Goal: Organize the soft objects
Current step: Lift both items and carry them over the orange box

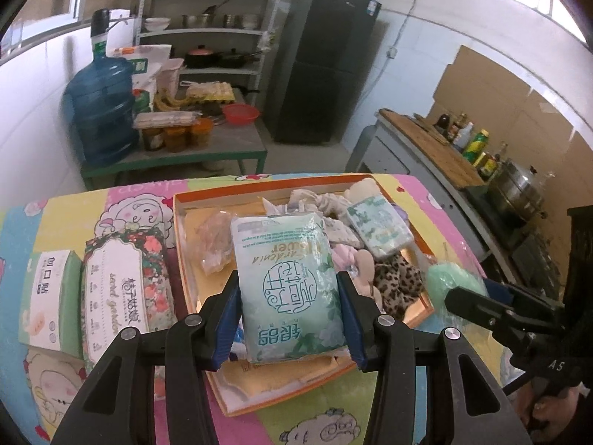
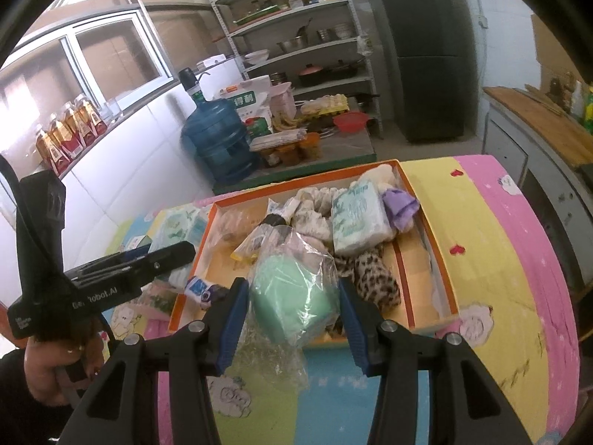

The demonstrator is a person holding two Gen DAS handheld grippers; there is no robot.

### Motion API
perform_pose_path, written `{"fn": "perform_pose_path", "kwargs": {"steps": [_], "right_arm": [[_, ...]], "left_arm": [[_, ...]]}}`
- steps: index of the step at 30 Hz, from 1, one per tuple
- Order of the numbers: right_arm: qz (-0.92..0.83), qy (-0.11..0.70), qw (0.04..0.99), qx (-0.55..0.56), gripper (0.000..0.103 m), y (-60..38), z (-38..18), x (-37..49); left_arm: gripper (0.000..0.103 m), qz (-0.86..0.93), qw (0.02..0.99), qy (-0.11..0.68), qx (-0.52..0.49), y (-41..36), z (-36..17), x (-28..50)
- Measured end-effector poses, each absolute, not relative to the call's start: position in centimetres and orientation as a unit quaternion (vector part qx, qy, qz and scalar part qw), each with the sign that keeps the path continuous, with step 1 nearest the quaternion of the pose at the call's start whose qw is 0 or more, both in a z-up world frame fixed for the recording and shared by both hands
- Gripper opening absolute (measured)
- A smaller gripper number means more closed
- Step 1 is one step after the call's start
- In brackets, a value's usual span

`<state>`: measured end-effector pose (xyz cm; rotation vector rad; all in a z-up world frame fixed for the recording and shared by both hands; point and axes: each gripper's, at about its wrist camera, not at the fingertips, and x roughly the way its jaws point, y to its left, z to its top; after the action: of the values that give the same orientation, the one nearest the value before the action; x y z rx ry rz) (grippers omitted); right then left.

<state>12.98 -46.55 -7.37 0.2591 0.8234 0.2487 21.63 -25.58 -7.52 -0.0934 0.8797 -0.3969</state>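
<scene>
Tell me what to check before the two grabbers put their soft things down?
1. Left gripper holds the green tissue pack firmly: ok.
2. Right gripper holds the bagged green sponge: ok.
3. Orange box in front of both: ok.
4. Free room in the box: not ok, mostly crowded; only its narrow side strip is bare.
5. Loose plastic hanging under the sponge could snag: cannot tell.
</scene>
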Motion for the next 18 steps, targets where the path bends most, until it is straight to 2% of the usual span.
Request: {"fn": "perform_pose_path", "kwargs": {"steps": [18], "right_arm": [[0.167,0.412,0.888,0.116,0.049,-47.6,-9.5,18.5]], "left_arm": [[0.050,-0.139,0.885,0.441,-0.057,-27.8,-9.8,24.0]]}}
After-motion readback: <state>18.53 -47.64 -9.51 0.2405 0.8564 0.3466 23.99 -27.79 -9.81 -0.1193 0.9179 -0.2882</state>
